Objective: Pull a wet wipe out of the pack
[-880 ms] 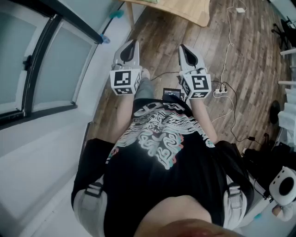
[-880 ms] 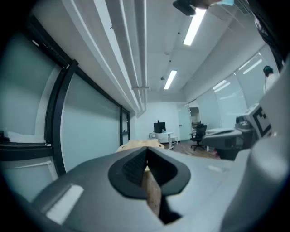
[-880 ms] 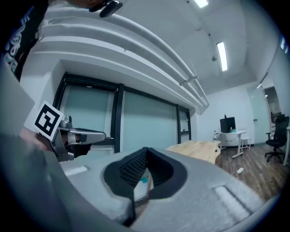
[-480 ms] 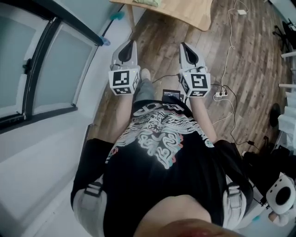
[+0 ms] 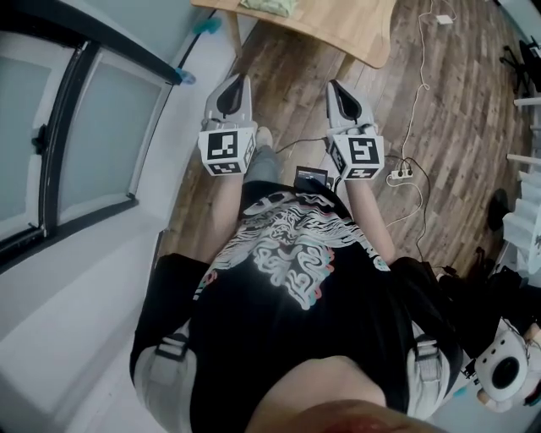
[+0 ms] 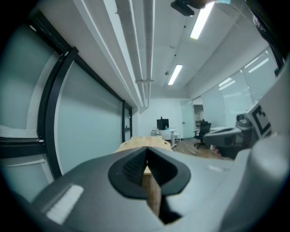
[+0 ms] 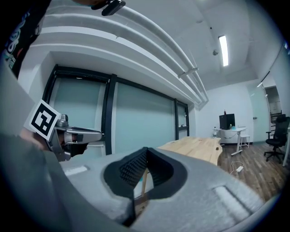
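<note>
Pack (image 5: 269, 6) lies well beyond left gripper (image 5: 239, 79) and right gripper (image 5: 335, 85), fingers (image 6: 132, 166) closed, empty.

A pale wooden table (image 5: 338, 21) stands on plank flooring (image 5: 461, 127) beside black-framed frosted glass (image 5: 101, 118), under strip lights (image 6: 176, 74).

Finding: the wooden worktop (image 5: 338, 30) now reaches further down into the head view than in either earlier picture. Its near edge stands closer to the tips of the left hand-held gripper (image 5: 238, 80) and the right hand-held gripper (image 5: 335, 86). A pale green item (image 5: 269, 5) on it was a sliver before and now shows more fully at the top edge. The black window frame (image 5: 55, 144) sits further left. The white round device (image 5: 505, 372) at lower right lies lower in the frame.
</note>
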The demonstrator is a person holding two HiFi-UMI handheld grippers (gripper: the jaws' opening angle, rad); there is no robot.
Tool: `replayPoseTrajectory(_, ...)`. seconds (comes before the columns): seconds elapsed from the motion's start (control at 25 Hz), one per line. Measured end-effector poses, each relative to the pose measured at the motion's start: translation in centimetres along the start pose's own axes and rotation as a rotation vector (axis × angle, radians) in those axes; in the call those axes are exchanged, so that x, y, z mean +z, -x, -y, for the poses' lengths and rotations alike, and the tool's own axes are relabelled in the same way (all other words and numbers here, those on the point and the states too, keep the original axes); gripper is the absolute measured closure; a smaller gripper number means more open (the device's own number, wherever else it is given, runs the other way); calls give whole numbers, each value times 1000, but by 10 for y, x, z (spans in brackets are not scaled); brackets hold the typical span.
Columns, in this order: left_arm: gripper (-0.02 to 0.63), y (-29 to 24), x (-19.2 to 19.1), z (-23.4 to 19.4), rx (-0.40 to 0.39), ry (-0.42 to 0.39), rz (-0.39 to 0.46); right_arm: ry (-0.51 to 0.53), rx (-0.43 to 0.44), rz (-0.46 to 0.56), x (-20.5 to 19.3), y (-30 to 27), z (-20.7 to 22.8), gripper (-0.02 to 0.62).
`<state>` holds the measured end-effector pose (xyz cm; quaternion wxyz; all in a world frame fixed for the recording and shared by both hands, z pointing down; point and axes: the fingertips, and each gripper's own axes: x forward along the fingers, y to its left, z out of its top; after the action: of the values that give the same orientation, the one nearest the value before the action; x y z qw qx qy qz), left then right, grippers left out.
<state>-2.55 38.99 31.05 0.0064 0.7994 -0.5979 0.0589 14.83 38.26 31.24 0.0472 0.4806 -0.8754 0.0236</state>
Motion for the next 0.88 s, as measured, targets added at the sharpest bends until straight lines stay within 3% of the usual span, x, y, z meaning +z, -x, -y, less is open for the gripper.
replayPoseTrajectory(0.48, 618, -110, 12, -73, -91, -40, -22, -14, -54, -43, 13, -122, 22, 597)
replayPoseTrajectory(0.88, 618, -190, -2, -139, -172, -41, -55, -44, -100, -89, 1, -225, 27, 597)
